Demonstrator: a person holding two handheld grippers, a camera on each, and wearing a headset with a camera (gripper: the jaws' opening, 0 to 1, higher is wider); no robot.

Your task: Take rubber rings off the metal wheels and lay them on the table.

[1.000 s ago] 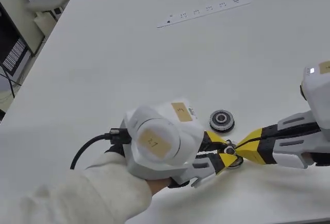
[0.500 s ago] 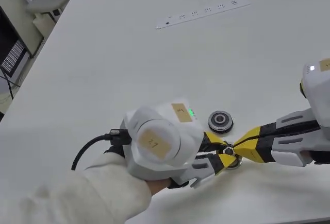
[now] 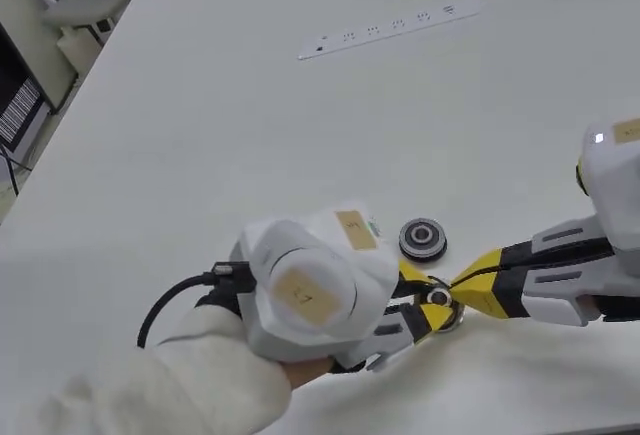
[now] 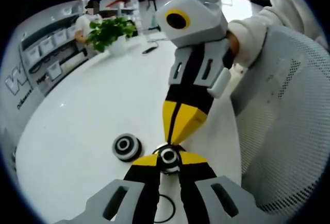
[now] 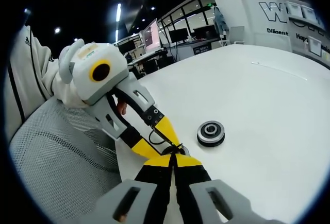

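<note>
A: Step in hand?
B: Ring removal. The left gripper (image 3: 432,298) is clamped on the held wheel (image 4: 168,156), close to the near edge of the tabletop (image 3: 250,125). The right gripper (image 5: 175,158) points at it head-on, jaws pressed together, tips at the wheel's rim. Can't tell whether they nip the rubber.

A: Other pieces?
B: The second wheel (image 3: 422,238), black band on, lies flat just beyond the held one, toward the far edge. A loose ring (image 4: 164,211) lies flat on the tabletop beneath the left gripper. One ring is off already, by the look of it.

A: Next move?
B: My read: the right tips must catch the band's edge and peel it over the rim while the left keeps the wheel from turning. Then lay it down beside the loose ring.

A: Writing?
B: Wall lettering (image 5: 276,9): a big "W", the rest cut off, and below it something like "Diligent". Tan stickers (image 3: 305,290) on the gripper housings, marks unreadable.
</note>
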